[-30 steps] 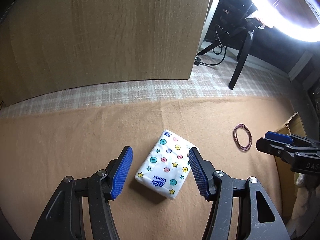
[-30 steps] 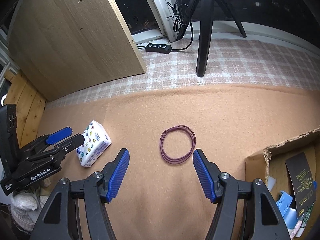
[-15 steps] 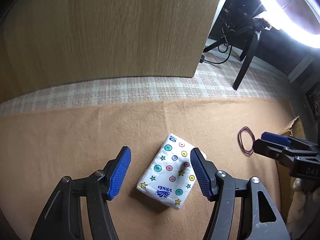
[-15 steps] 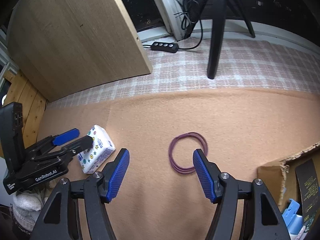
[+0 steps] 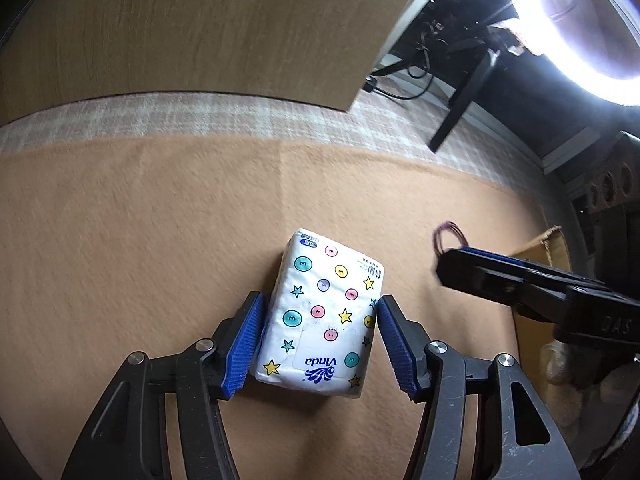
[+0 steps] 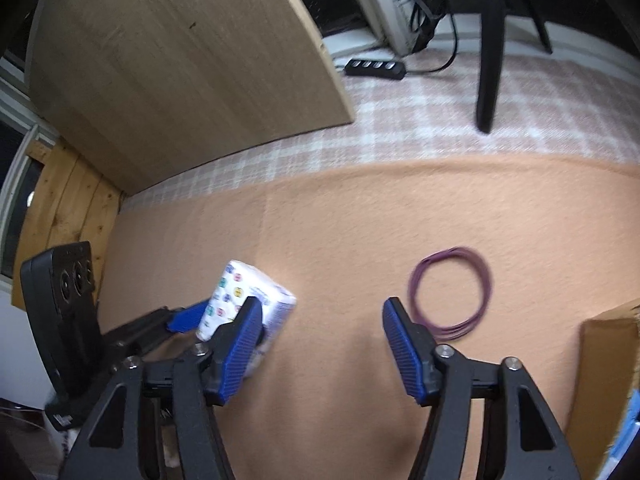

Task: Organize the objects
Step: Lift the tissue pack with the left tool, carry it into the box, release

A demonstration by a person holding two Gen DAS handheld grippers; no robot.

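The left tool (image 5: 318, 334) has its two blue pads closed in against the long sides of the tissue pack (image 5: 325, 312), one pad pressed to each flank, so the pack is pinched between them. The pack is white with coloured dots and stars and the word Vinda at its near end (printed side up), and its far end points away from the tool. From the right wrist view the pack (image 6: 240, 300) appears tilted, its near end hidden behind the right tool's left finger; whether it has left the brown felt mat (image 5: 140, 240) I cannot tell, the picture being blurred.

The right tool (image 6: 322, 344) stands wide apart, its pads holding nothing and touching nothing, over bare mat. Just beyond and to the right of its right finger lies a purple rubber band loop (image 6: 450, 292), flat on the mat, apart from the pad. In the left wrist view the same loop (image 5: 448, 236) peeps out behind the tip of the right tool (image 5: 460, 270).

Further out, a cardboard box (image 6: 608, 364) sits at the right edge of the mat. Beyond the mat lies a checked cloth (image 6: 420, 128), on which stand a wooden board (image 6: 180, 72), a black tripod leg (image 6: 490, 52) and a black power strip (image 6: 374, 69). A ring light (image 5: 568, 28) glares at the upper right.
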